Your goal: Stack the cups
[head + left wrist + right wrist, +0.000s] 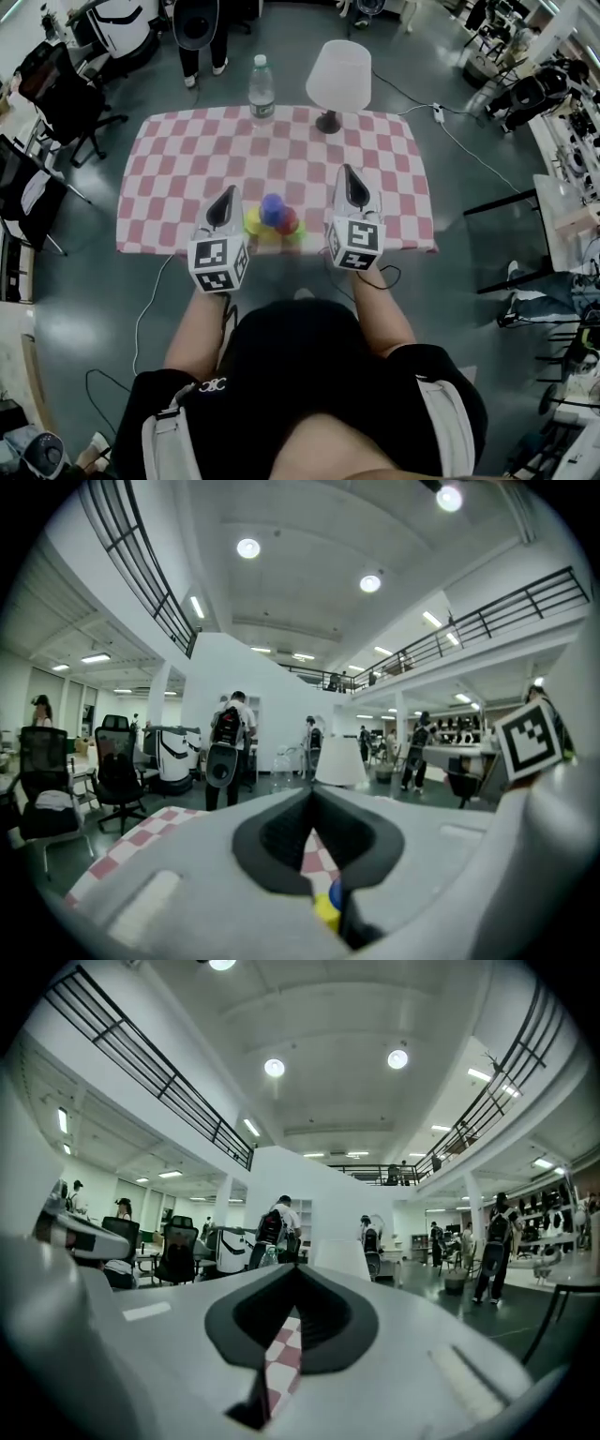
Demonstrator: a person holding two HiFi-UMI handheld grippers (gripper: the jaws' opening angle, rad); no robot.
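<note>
head view, cups: the cups (273, 217), blue, yellow, red and green, sit clustered near the front edge of the checked table (187, 169); nesting cannot be told.
head view, grippers: left gripper (230, 195) and right gripper (348, 174) flank the cluster, touching no cup.
left gripper view: jaws together, empty; yellow cup (325, 909) shows below.
right gripper view: jaws pressed together, empty; only checked cloth (286, 1354) beneath.
step in hand: probably between picks.
next move: one gripper must spread its jaws, take a rim, then lift that cup over another.

Coloured plastic cups (272, 220) cluster on the pink-checked surface (178, 169) between left claw (230, 191) and right claw (348, 172). Clear plastic bottle (262, 91) and white lamp (338, 77) stand at its far edge.
</note>
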